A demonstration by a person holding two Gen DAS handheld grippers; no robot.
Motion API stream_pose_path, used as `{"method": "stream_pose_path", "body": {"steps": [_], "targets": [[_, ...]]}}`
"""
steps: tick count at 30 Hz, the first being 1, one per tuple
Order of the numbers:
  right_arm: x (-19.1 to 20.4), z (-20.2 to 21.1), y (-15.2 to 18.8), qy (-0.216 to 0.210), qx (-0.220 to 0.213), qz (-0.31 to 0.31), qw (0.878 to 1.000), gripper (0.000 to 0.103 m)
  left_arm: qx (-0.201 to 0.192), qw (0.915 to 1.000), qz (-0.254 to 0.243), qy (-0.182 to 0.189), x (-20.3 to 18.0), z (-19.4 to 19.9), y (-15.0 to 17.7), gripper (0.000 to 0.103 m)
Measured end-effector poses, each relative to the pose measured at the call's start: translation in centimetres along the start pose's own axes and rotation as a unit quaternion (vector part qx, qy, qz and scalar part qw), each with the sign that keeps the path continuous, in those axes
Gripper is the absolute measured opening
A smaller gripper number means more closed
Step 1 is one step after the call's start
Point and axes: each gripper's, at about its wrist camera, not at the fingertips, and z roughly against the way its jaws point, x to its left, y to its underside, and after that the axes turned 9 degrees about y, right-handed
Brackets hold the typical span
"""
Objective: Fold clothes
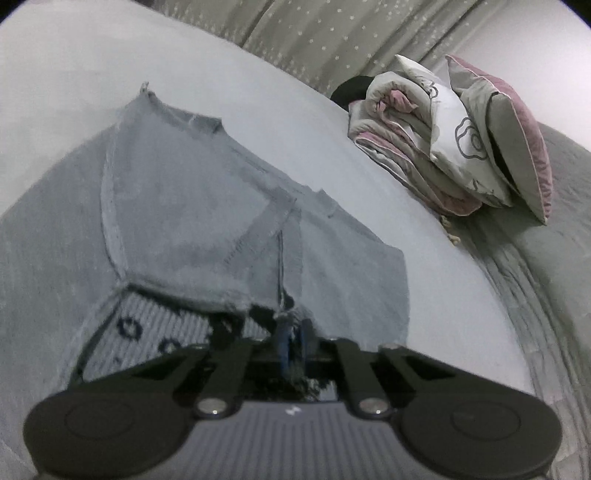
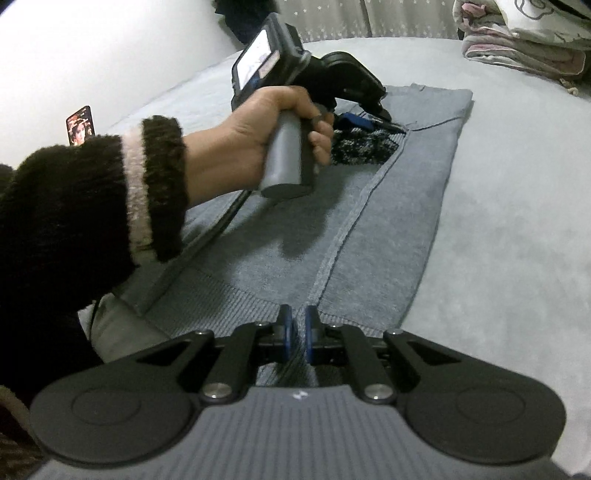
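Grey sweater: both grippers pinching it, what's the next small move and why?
Probably lift both ends together and carry the hem toward the collar. The right gripper is shut on the ribbed hem of the grey sweater, the left gripper on the far end, sleeves already folded in.

Bedding: folded quilt [image 1: 406, 147] and pillow [image 1: 513, 136] lying stacked on the bed [image 1: 461, 295]
Curtain [image 1: 332, 33]: hanging behind
Phone [image 2: 79, 123]: glowing

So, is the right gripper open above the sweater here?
No, the right gripper is shut on the ribbed hem of the grey sweater, fabric pinched between its blue pads.
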Motion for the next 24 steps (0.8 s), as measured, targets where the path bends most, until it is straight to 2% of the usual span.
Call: {"method": "stream_pose_path", "body": {"steps": [5, 10, 13, 14, 17, 21, 24], "targets": [[-0.5, 1.0, -0.2, -0.018, -0.008, -0.016, 1.0, 0.008, -0.042, 0.9988, -0.026, -0.004, 0.1, 0.9, -0.4, 0.005], [-0.4, 0.8, -0.1, -0.023, -0.003, -0.018, 1.0, 0.008, -0.008, 0.999, -0.039, -0.02, 0.1, -0.3, -0.4, 0.006], [-0.2, -0.4, 0.0, -0.031, 0.023, -0.011, 0.999, 0.011, -0.003, 0.9982, -0.057, -0.016, -0.1, 0.4, 0.0, 0.018], [-0.1, -0.6, 0.0, -0.036, 0.029, -0.008, 0.999, 0.015, 0.0, 0.9978, -0.064, -0.014, -0.3, 0.7, 0.1, 0.022], [-0.4, -0.3, -0.3, -0.055, 0.034, -0.015, 0.998, 0.018, 0.011, 0.9955, -0.093, -0.01, -1.0, 1.9, 0.5, 0.033], [-1.5, 0.3, -0.8, -0.1, 0.034, -0.052, 0.993, 0.019, 0.027, 0.9911, -0.13, -0.004, -2.0, 3.9, 1.1, 0.036], [-1.9, 1.0, -1.1, -0.091, 0.017, -0.06, 0.994, 0.019, 0.039, 0.9881, -0.149, 0.003, -2.4, 5.6, 1.5, 0.037]]}}
